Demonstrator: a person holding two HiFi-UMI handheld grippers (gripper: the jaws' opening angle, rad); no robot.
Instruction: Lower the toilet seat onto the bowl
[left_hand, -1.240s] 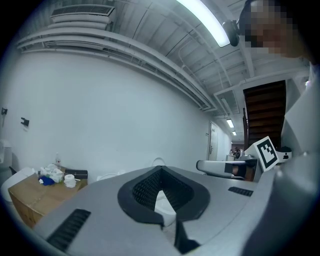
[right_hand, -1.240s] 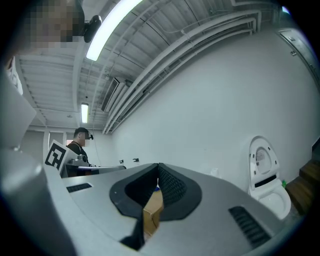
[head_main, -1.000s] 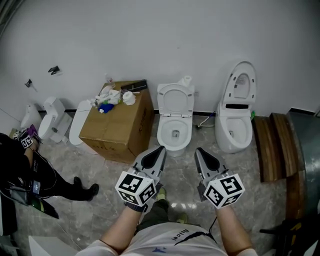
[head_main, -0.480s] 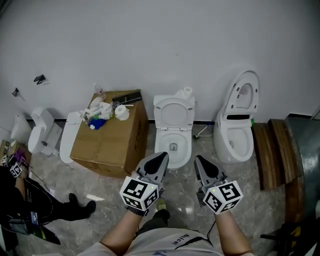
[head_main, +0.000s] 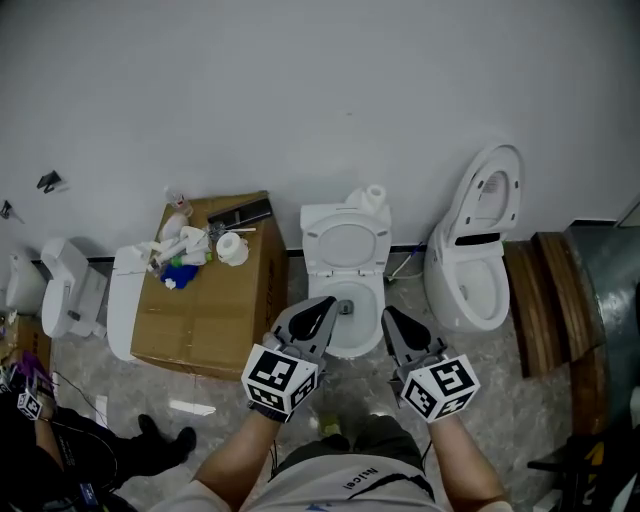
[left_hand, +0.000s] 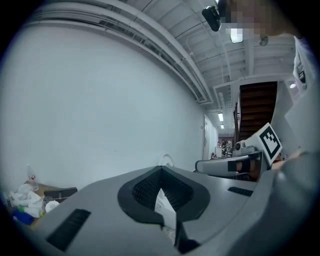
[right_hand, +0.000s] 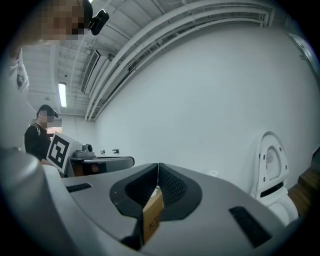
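Observation:
In the head view a white toilet stands against the wall. Its seat ring (head_main: 347, 243) is raised and leans back toward the tank, above the open bowl (head_main: 352, 338). My left gripper (head_main: 322, 304) hovers over the bowl's front left rim with its jaws shut and empty. Over the front right rim, my right gripper (head_main: 389, 316) is also shut and holds nothing. Neither touches the seat. The left gripper view shows its closed jaws (left_hand: 161, 171) against the wall, and the right gripper view shows its closed jaws (right_hand: 158, 168) likewise.
A cardboard box (head_main: 205, 300) topped with clutter stands left of the toilet. A second toilet (head_main: 470, 270) with its lid up is at the right, also visible as the second toilet (right_hand: 270, 170). Wooden planks (head_main: 545, 290) lie far right. Loose toilet parts (head_main: 70, 285) lie at the left wall.
The person has stepped toward the toilet. Both grippers, formerly well short of the bowl, now reach over its front rim. Their jaws stayed shut.

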